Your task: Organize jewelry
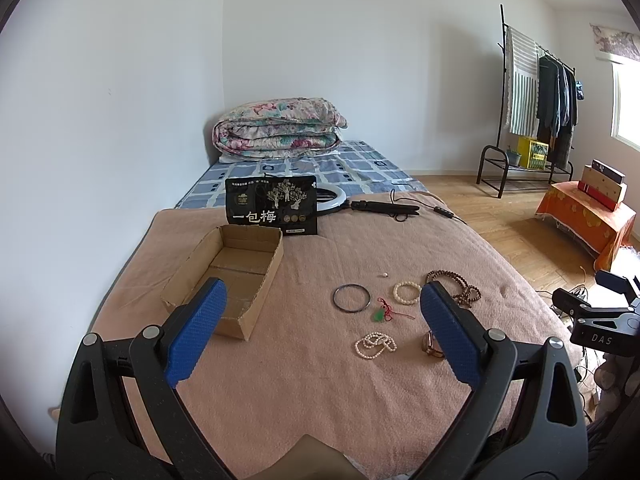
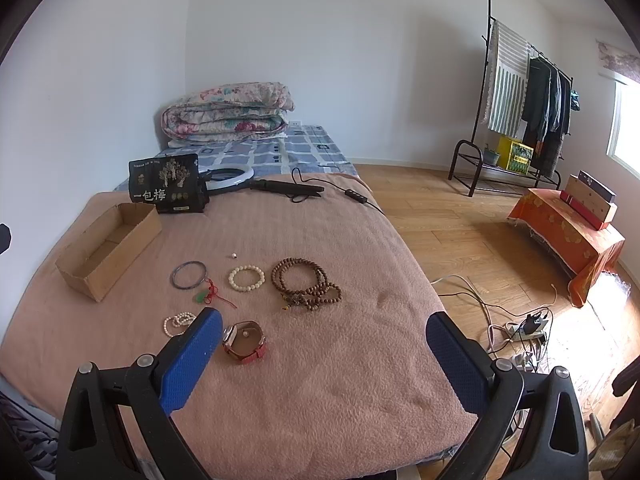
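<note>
Seen first through the left wrist camera, the left gripper (image 1: 322, 296) hangs above a fuzzy pink blanket (image 1: 320, 380) with its blue textured fingers spread wide, holding nothing. An open cardboard box (image 1: 224, 276), shallow and rectangular, lies to the left of the jewelry; nothing shows on the part of its floor in view. Right of the box lie a thin dark bangle (image 1: 352, 298), a green pendant on red cord (image 1: 384, 312), a cream bead bracelet (image 1: 407, 291), a heaped pearl strand (image 1: 375, 344) and brown wooden beads (image 1: 460, 288), partly hidden by a finger. Behind the box stands a black printed pouch (image 1: 271, 206).

Through the right wrist camera, the right gripper (image 2: 324, 326) is also spread and holds nothing. Just beside its left finger, right of the box, a red-strapped watch (image 2: 245, 342) sits curled on the blanket. Beyond it, the wooden beads form looped coils.
</note>
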